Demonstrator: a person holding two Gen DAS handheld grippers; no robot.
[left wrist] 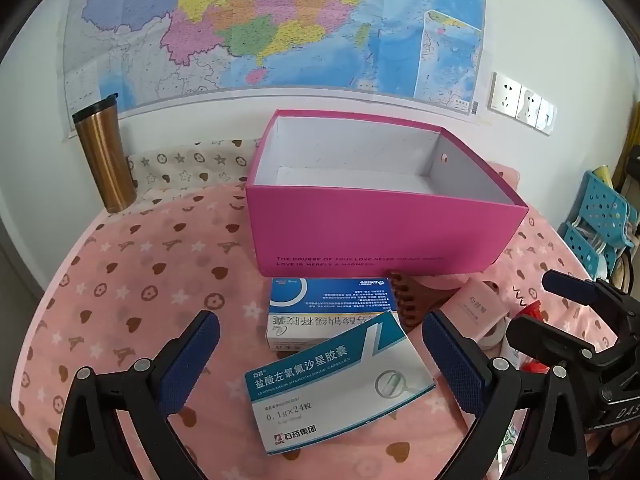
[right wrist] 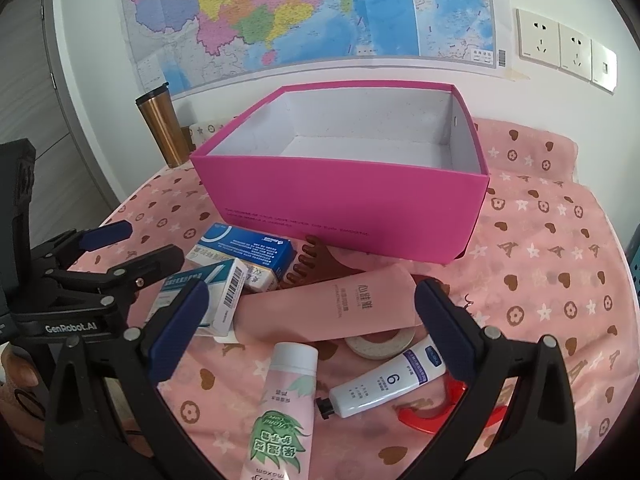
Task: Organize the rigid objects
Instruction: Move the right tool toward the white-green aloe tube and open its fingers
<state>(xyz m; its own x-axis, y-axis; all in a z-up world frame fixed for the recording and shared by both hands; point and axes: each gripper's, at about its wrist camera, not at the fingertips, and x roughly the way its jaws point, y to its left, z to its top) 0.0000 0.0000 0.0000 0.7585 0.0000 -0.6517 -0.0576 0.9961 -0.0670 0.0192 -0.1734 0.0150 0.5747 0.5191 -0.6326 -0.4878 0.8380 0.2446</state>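
Note:
An open pink box, nothing in it, stands at the back of the table. In front of it lie a teal-and-white medicine box, a blue-and-white one, a brown comb and a pink carton. Nearer the right hand are a tape roll, a white tube, a pink-green tube and a red piece. My left gripper hovers open over the medicine boxes. My right gripper hovers open over the carton, holding nothing.
A copper tumbler stands at the back left by the wall. A pink patterned cloth covers the table. A map and wall sockets are behind; blue plastic baskets stand off the right edge.

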